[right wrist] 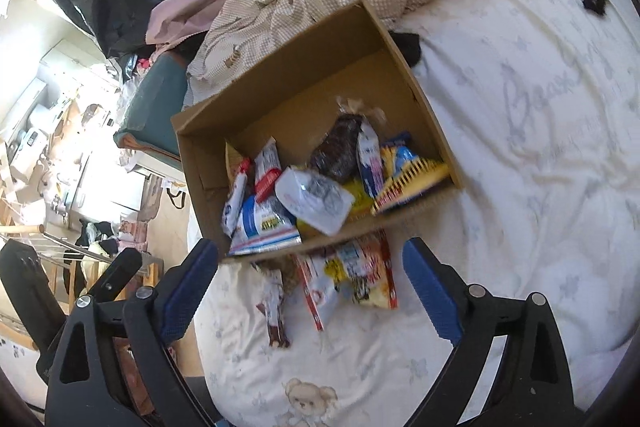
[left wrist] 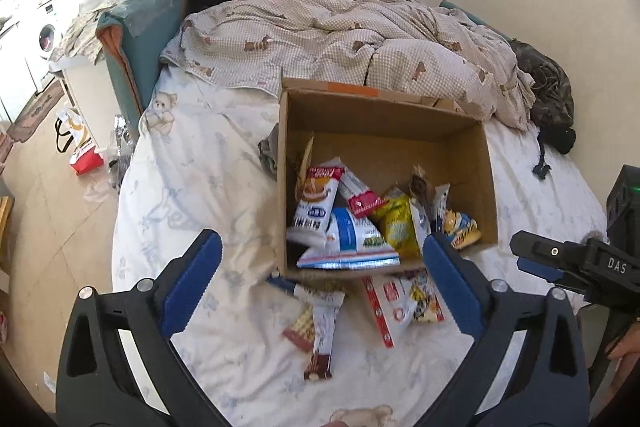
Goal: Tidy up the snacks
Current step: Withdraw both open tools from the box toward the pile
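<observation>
Left wrist view first: the left gripper (left wrist: pixel 318 277) has its blue fingers (left wrist: pixel 191 281) spread wide apart, with nothing between them. It hangs over the white bed sheet (left wrist: pixel 192 163), near the front of the cardboard box (left wrist: pixel 384 115).

Just left of the middle, a long brown snack stick (left wrist: pixel 322 335) lies on the sheet, outside the box. To its right lie a red and white packet (left wrist: pixel 386 303) and a yellow packet (left wrist: pixel 426 301), both touching the box's near wall. These look like the ones left to put away.

Inside the box, a pile of snack packs (left wrist: pixel 352 219) leans against the near wall — some poke up to its edge. At the far right, the right gripper (left wrist: pixel 532 259) shows from the side; in its own view its fingers (right wrist: pixel 430 291) are wide apart too, and empty.

What could go wrong? The sheet is soft and bumpy, so a finger could grab cloth along with a packet. The packets look thin and shiny — they might slip out. A bump on the near wall could tip the pile or push the box.
</observation>
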A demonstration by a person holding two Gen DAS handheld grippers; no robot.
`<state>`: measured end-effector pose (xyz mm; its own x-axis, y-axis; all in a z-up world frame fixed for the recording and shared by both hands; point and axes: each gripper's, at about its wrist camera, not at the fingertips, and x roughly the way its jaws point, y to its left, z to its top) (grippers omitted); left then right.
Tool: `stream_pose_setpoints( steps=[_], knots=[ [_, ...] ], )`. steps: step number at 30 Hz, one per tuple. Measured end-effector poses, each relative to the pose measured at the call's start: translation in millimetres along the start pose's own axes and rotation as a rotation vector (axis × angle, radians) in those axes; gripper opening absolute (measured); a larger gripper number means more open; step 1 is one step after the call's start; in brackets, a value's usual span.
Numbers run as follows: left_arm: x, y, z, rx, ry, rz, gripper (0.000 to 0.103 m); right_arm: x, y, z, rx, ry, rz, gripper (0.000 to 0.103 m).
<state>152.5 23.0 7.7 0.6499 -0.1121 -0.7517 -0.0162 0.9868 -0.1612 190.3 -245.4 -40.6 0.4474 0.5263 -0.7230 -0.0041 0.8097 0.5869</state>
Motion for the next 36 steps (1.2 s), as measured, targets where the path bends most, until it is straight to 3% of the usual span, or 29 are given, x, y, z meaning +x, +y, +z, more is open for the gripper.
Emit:
stream_pose_setpoints(
  steps=[8,14,20,24,36],
  knots=[
    [-12.3,3.9,-27.2,0.005,0.037,0.048,0.1,-4.8,-7.8,-21.7,0.02,0.017,-0.015,0.096],
    [-13.1,13.4,-41.5,-0.057,0.077,0.056,0.099,-2.8,-9.5,-28.7,0.012,0.026,-0.029,0.096],
    [-4.2,21.9,-48.9,-0.073,0.128,0.135,0.099,6.4,-21.6,-32.4,0.021,0.059,-0.061,0.096],
    [2.7,31.1,-48.0,-0.132,0.156,0.137,0.099,16.1,-28.1,-32.3,0.046,0.078,-0.086,0.097],
    [19.2,36.7,-51.5,-0.183,0.223,0.107,0.1,125.6,-15.8,-30.2,-0.037,0.263,-0.187,0.103]
  ],
)
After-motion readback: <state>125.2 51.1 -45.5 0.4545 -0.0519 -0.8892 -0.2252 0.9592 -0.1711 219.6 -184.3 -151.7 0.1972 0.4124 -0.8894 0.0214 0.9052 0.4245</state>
